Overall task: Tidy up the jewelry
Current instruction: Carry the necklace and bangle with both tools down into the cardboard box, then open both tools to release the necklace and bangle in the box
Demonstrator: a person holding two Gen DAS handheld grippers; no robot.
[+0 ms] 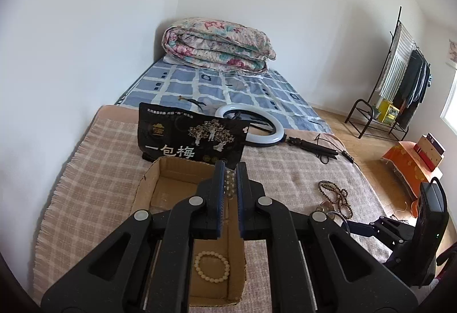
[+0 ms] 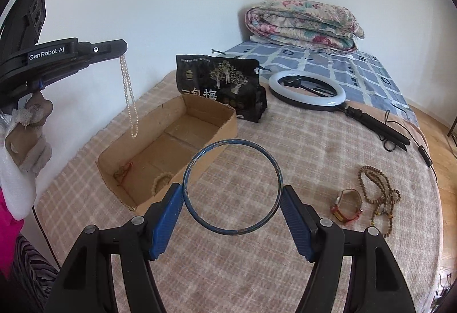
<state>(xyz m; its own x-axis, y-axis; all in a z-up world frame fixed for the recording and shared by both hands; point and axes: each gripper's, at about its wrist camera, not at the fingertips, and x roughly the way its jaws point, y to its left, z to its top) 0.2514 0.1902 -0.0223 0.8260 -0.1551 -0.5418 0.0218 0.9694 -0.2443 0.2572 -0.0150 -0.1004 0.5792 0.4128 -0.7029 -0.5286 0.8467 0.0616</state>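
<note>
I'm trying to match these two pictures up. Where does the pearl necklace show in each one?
Left wrist view: the pearl necklace shows only as a few pale beads pinched between the left gripper fingers, centre.
Right wrist view: it hangs from that gripper at upper left, dangling over the cardboard box.
Shared landmark: the black snack bag behind the box.

My left camera looks down close over the cardboard box point(image 1: 160, 193). My right camera sits farther back. Both see the box point(image 2: 168, 147) and bed.

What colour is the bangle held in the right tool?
Dark blue, with worn patches; the bangle shows best in the right wrist view.
</note>
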